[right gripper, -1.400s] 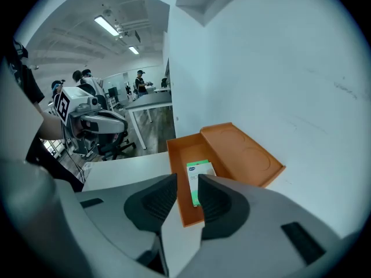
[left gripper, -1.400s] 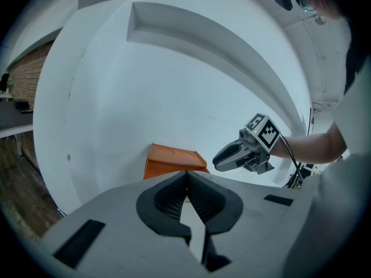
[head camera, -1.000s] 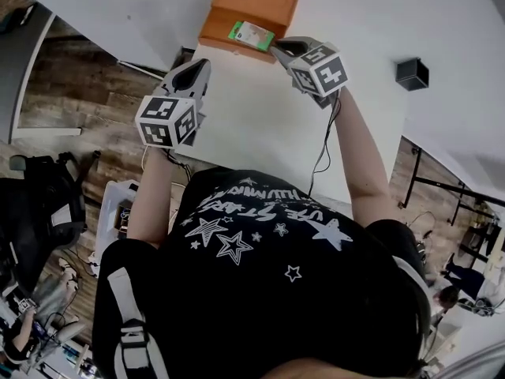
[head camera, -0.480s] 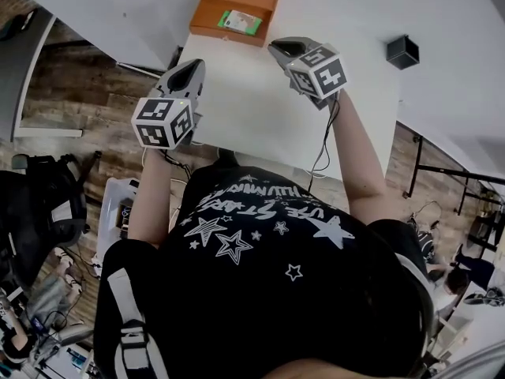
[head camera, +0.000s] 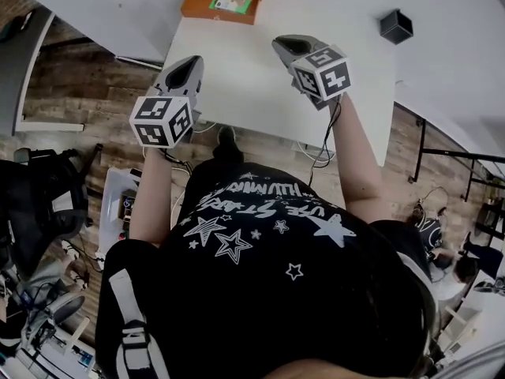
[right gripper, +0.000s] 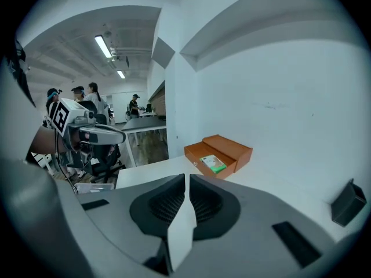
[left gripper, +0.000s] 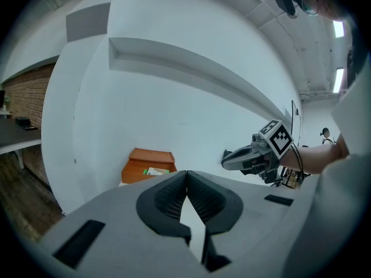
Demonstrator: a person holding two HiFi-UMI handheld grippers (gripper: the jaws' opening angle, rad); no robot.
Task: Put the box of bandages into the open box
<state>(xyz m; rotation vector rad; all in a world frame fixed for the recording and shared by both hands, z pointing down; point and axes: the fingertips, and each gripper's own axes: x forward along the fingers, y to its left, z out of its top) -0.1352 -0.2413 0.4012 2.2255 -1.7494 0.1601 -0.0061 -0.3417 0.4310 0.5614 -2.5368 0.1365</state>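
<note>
The orange open box (head camera: 207,1) sits at the far edge of the white table (head camera: 252,101), with the green-and-white box of bandages (head camera: 230,2) lying flat inside it. Both show in the left gripper view, the open box (left gripper: 139,168) and the bandages (left gripper: 154,171), and in the right gripper view, the open box (right gripper: 232,149) and the bandages (right gripper: 213,164). My left gripper (head camera: 189,67) hovers over the table's left near part, shut and empty. My right gripper (head camera: 286,46) is shut with nothing in it, well short of the box.
A small black cube (head camera: 396,26) stands on the table at the far right, also in the right gripper view as a black cube (right gripper: 348,204). Wood floor, chairs and cables lie left of and below the table. People stand in the far background of the right gripper view.
Both grippers have drawn back from the orange box toward the person. The right gripper, earlier at the bandage box, is now apart from it; the bandages stay in the box.
</note>
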